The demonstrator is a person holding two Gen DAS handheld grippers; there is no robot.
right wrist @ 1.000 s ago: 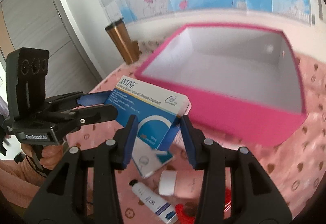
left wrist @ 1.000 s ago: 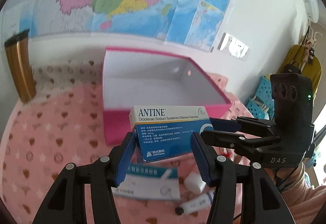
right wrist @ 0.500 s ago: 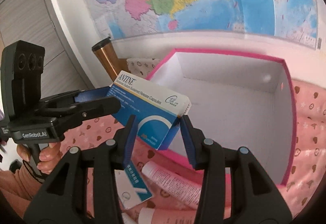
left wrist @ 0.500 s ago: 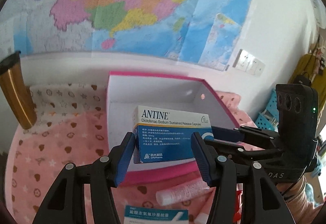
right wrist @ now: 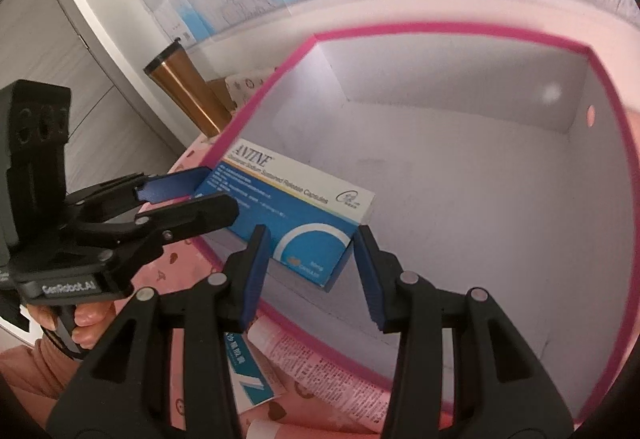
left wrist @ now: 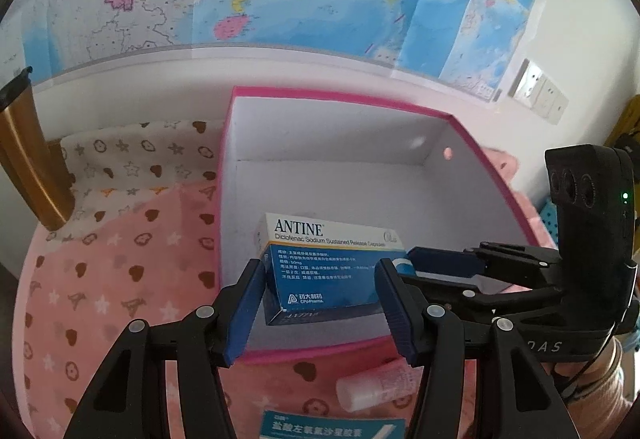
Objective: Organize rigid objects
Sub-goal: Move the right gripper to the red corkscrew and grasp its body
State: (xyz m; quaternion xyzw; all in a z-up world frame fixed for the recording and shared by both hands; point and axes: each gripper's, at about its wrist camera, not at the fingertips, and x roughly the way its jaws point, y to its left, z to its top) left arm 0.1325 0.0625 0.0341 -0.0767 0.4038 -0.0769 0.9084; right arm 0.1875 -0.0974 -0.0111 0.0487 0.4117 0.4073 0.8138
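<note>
A blue and white ANTINE medicine box (left wrist: 328,267) hangs inside the open pink storage box (left wrist: 280,95), near its front left corner and above its white floor. My left gripper (left wrist: 318,303) is shut on the left end of the medicine box (right wrist: 296,217). My right gripper (right wrist: 310,271) is shut on its right end. Each gripper shows in the other's view: the right one (left wrist: 432,265), the left one (right wrist: 176,199). The pink box (right wrist: 440,29) holds nothing else that I can see.
A gold tumbler (left wrist: 24,163) stands at the left on the pink patterned cloth (left wrist: 112,279). In front of the pink box lie a white-capped pink tube (left wrist: 376,387) and a teal medicine carton (left wrist: 332,427). A map covers the wall behind.
Both grippers have carried the ANTINE box forward from above the cloth, over the pink box's front wall and down into it.
</note>
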